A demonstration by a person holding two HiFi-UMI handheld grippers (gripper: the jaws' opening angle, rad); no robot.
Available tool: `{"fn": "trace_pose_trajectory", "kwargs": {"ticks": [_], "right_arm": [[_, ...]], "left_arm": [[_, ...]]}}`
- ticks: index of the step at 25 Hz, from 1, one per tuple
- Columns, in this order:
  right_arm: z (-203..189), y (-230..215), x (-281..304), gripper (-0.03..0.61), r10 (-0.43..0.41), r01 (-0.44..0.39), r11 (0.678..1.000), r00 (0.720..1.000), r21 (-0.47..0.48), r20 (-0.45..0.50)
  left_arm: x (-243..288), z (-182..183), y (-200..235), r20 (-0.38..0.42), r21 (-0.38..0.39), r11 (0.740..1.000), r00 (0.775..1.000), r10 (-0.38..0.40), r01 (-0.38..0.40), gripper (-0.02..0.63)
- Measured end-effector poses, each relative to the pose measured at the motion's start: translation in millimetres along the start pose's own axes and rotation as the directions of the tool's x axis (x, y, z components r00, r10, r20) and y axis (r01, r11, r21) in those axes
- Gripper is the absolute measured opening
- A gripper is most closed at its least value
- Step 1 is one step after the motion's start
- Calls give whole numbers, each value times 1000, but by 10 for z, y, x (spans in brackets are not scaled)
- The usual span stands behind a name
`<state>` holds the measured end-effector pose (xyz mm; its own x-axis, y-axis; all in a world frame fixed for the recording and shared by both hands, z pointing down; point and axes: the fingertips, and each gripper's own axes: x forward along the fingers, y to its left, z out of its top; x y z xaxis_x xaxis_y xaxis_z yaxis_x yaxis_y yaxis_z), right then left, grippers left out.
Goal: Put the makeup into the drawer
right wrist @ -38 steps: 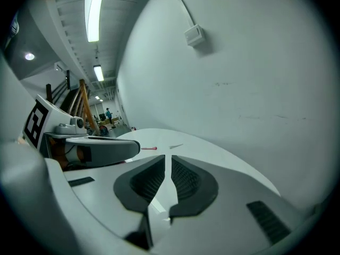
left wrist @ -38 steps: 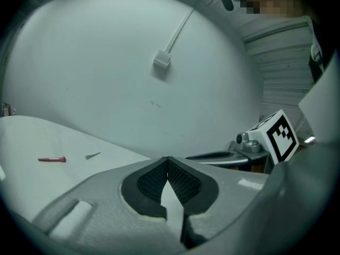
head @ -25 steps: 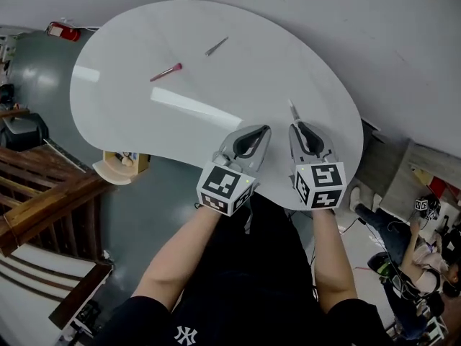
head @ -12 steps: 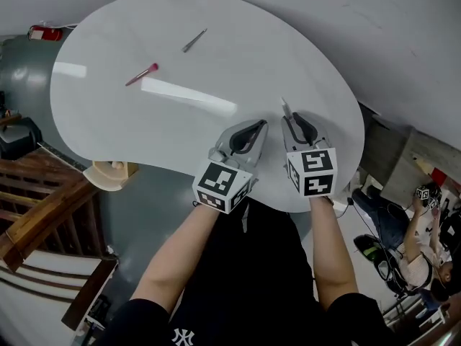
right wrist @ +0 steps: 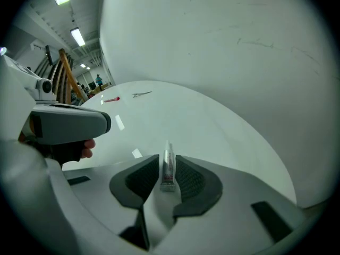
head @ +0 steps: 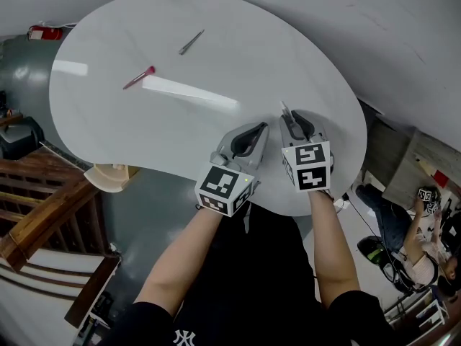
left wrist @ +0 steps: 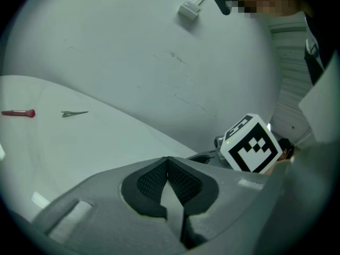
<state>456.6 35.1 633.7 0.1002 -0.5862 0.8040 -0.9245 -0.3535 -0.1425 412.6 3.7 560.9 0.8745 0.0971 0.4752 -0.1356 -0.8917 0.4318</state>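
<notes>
A small silver tube (right wrist: 168, 166) stands between the pads of my right gripper (right wrist: 168, 159), which is shut on it; its tip pokes out ahead of the gripper (head: 286, 115) in the head view. My left gripper (head: 261, 128) hovers beside it over the near edge of the white round table (head: 238, 56), jaws shut with nothing between them (left wrist: 168, 162). A pink-red makeup stick (head: 139, 78) and a thin grey clip-like item (head: 191, 42) lie far across the table, also seen as the stick (left wrist: 18, 113) and the clip (left wrist: 74, 113).
A pale wooden container (head: 112, 176) sits below the table's left edge, next to dark wooden stair rails (head: 43, 215). A grey wall runs behind the table. People sit at the far right (head: 425, 251).
Both grippers stay side by side at the near table edge. The right one has shifted slightly towards the left one, still holding the tube; the head view has drifted a little.
</notes>
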Motion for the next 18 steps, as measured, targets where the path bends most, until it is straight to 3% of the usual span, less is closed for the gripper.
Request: {"fn": "trace_pose_trajectory", "kwargs": {"ticks": [10, 18], "right_arm": [[-37, -28, 28, 75, -42, 40, 998, 998, -52, -49], [199, 97, -109, 74, -4, 6, 999, 999, -39, 39]], "left_arm": [[-76, -28, 39, -8, -7, 999, 999, 36, -36, 11], [-206, 82, 78, 15, -16, 998, 998, 64, -64, 10]]}}
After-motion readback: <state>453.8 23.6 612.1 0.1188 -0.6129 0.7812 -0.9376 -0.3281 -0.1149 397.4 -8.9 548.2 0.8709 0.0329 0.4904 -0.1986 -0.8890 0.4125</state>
